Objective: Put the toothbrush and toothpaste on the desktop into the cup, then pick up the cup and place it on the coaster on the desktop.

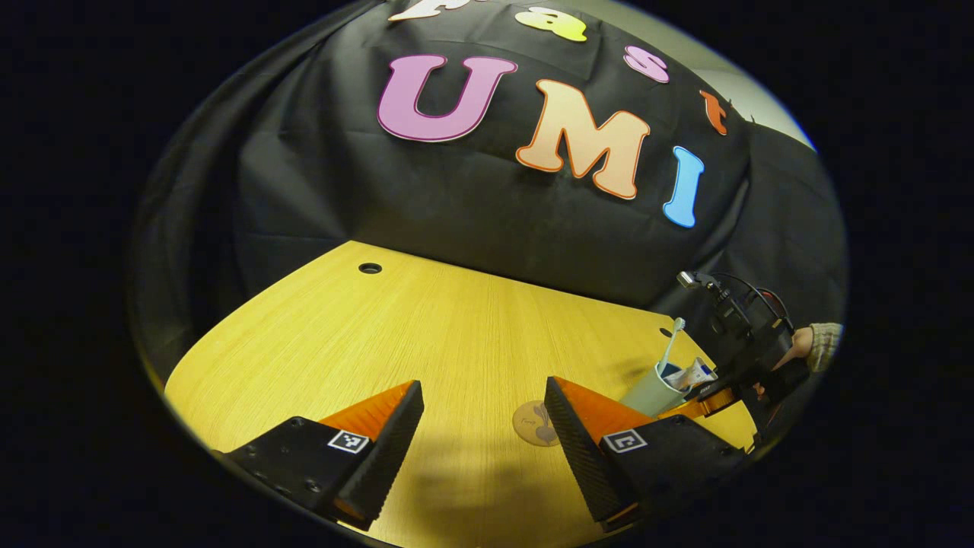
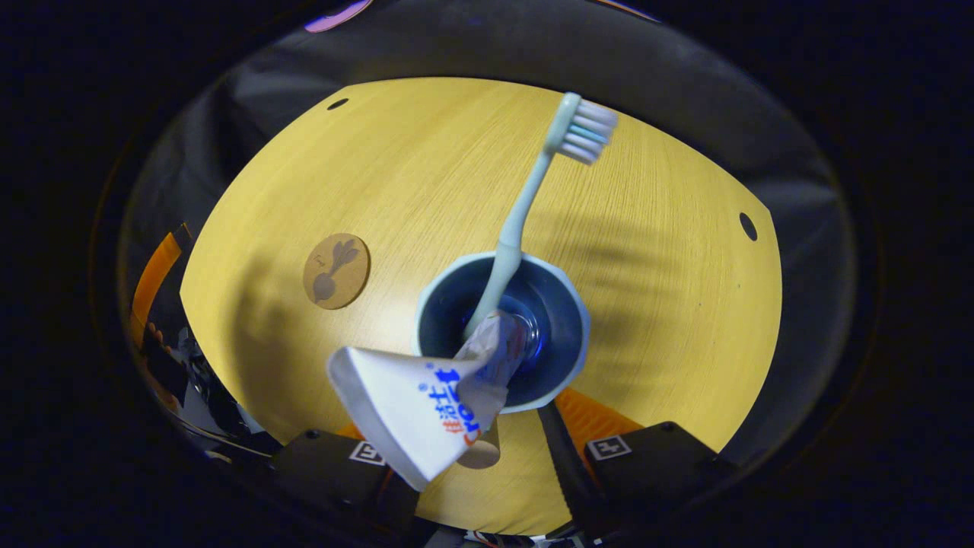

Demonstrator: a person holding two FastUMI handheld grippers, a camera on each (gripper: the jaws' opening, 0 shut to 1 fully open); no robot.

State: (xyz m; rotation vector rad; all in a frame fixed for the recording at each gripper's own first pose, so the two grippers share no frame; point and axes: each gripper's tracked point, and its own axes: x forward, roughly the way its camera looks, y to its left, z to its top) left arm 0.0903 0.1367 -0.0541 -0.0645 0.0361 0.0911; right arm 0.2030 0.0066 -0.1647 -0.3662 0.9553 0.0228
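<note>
A: Well, where did the cup [image 2: 502, 335] stand?
B: On the desk [image 2: 380, 175], brush and paste inside, apart from the coaster [image 2: 336, 270].
A: Grippers?
B: Left gripper [image 1: 483, 434] gaped wide, empty; right gripper's [image 2: 487, 457] grip couldn't be told. Cup seemed rigid, top-heavy; its wall looked best.

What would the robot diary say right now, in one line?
pale blue toothbrush and white toothpaste tube: in pale green cup | cup: beside round brown coaster | left gripper: open

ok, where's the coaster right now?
The coaster lies bare on the wooden desktop, left of the cup in the right gripper view; in the left gripper view it sits between that gripper's fingers.
</note>
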